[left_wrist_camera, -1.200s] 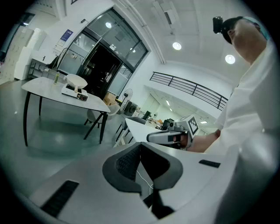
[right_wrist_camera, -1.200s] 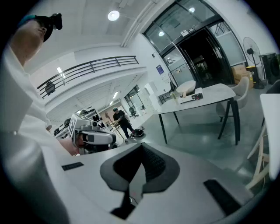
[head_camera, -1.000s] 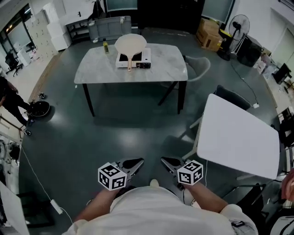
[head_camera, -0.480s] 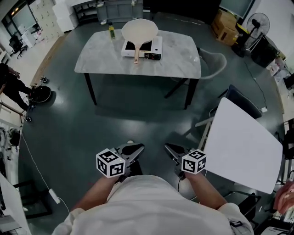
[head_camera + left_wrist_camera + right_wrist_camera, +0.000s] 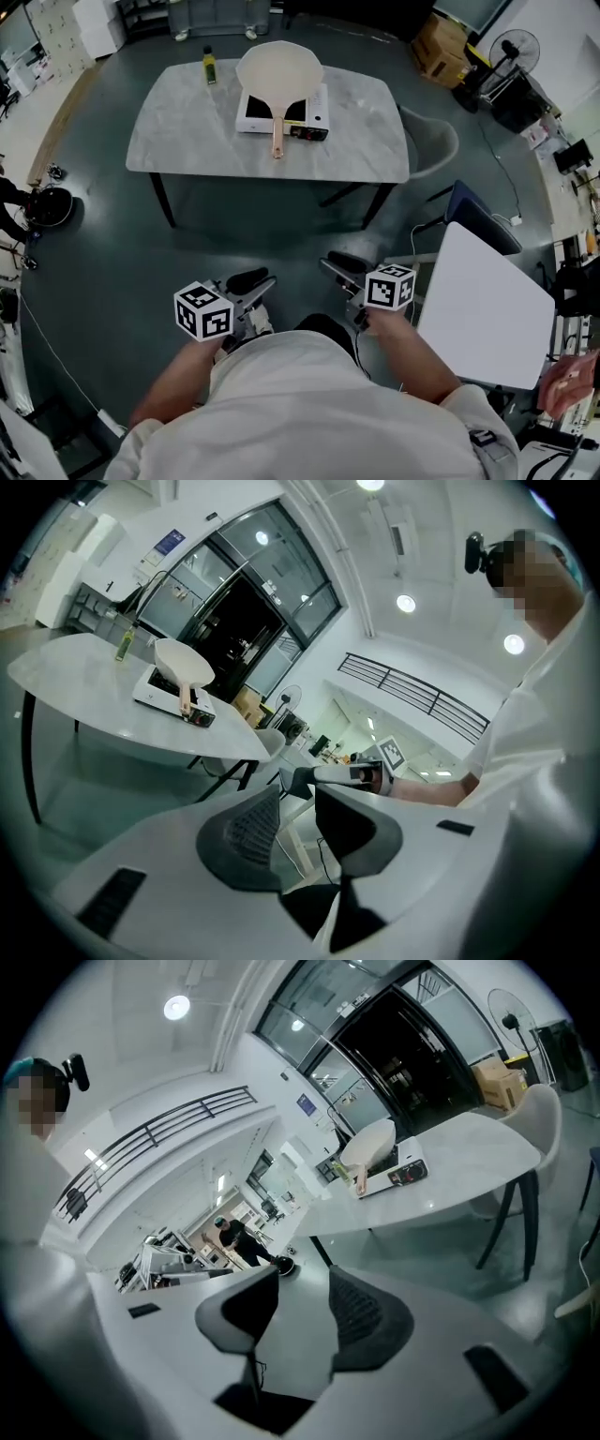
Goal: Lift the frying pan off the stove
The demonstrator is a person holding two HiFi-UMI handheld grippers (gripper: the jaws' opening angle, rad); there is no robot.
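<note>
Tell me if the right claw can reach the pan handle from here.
Probably not yet: the right claw, opening and empty, is at the person's waist, while the pan sits on the stove across the floor. Its handle faces this way.

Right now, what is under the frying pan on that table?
A white portable stove, standing on the grey table. The frying pan rests on top of it, its handle reaching past the stove's front edge. The pan covers the burner, so that cannot be seen.

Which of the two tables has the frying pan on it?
The grey marbled table farther away; its stove carries the frying pan. The white table nearby lacks one.
</note>
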